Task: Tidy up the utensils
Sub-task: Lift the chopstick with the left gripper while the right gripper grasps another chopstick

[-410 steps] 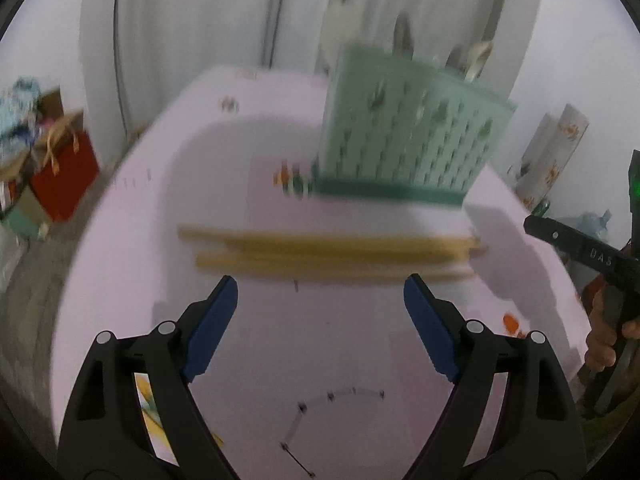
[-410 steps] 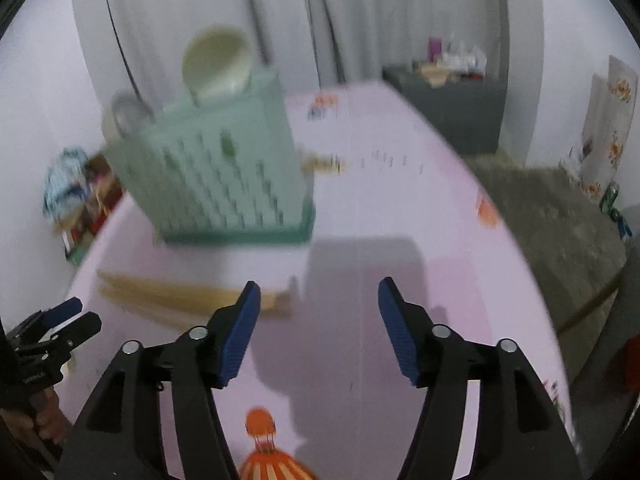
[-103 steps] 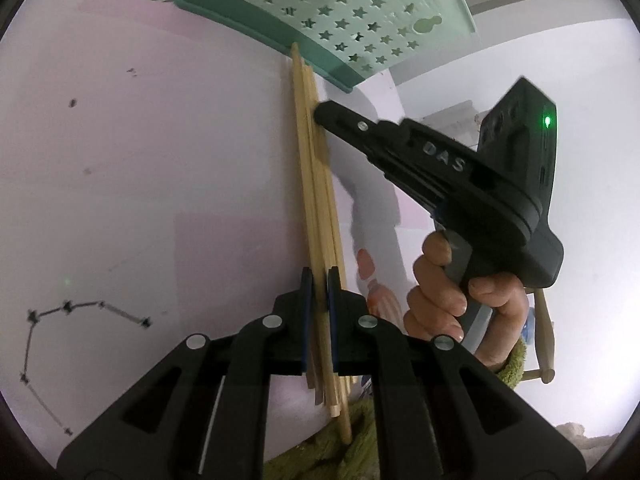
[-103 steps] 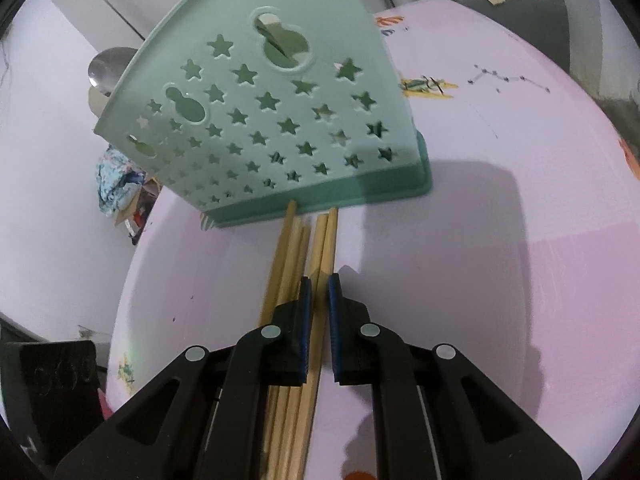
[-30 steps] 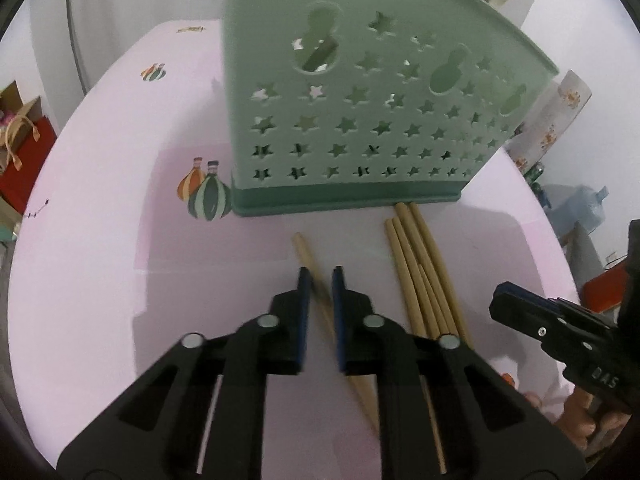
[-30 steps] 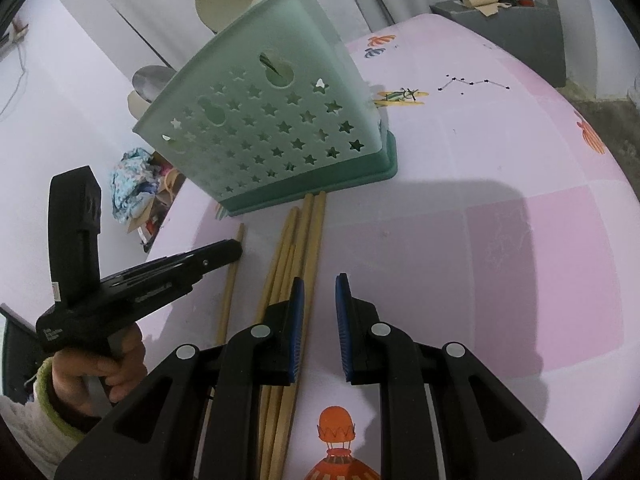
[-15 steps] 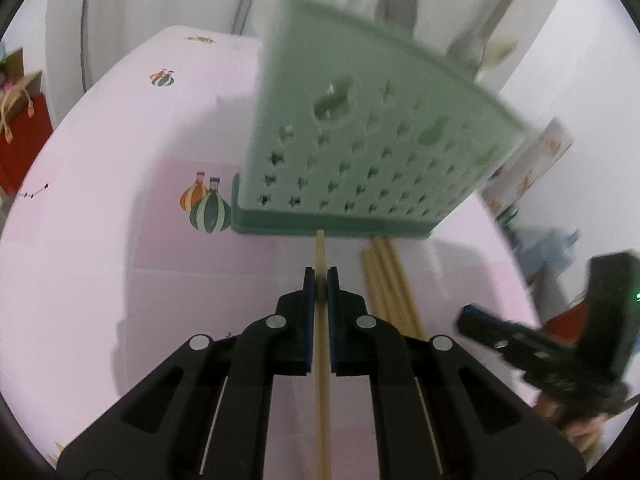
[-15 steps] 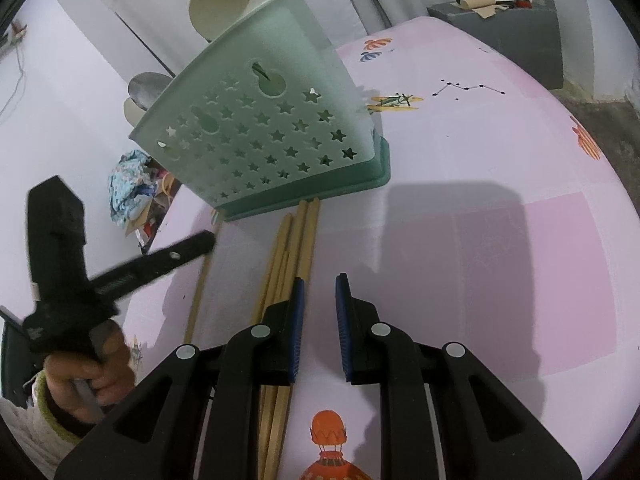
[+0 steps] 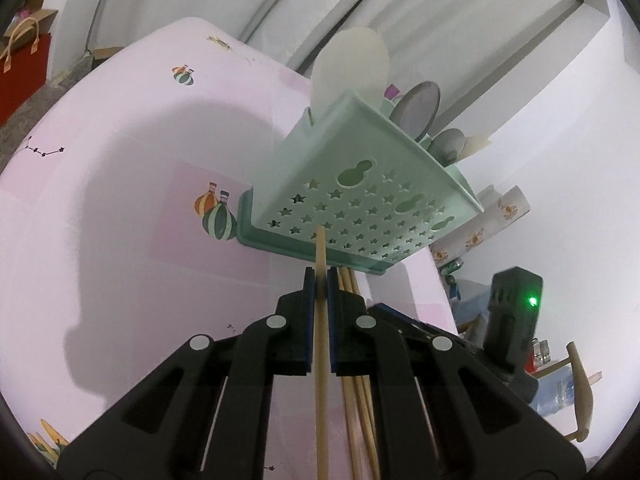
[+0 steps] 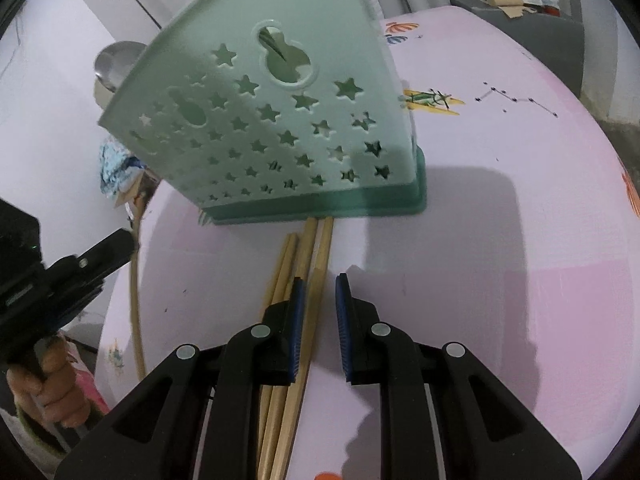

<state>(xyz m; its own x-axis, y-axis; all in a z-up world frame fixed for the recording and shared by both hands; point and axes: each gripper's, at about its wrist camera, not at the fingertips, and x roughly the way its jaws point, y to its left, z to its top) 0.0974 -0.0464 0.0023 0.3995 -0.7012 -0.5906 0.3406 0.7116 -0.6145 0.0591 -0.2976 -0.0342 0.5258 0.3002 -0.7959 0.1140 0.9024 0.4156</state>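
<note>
My left gripper (image 9: pixel 319 280) is shut on one wooden chopstick (image 9: pixel 321 344), lifted off the table and pointing toward the green star-holed utensil holder (image 9: pixel 356 196). The holder also shows in the right wrist view (image 10: pixel 280 128), with spoons (image 9: pixel 416 108) and a pale spatula (image 9: pixel 352 68) standing in it. Several chopsticks (image 10: pixel 304 280) lie on the pink table in front of the holder. My right gripper (image 10: pixel 320 284) hovers low over them, its jaws slightly apart and holding nothing. The left gripper (image 10: pixel 108 252) with its chopstick (image 10: pixel 135 312) shows at the left of the right wrist view.
The pink tablecloth (image 9: pixel 120 200) carries cartoon prints. A red bag (image 9: pixel 20 68) sits on the floor at the left, a grey cabinet (image 10: pixel 532 20) beyond the table's far end, a wooden chair (image 9: pixel 576 392) at the right.
My left gripper has raised its chopstick and tilted upward toward the holder. My right gripper has moved closer to the holder, over the lying chopsticks, and its jaws have spread slightly.
</note>
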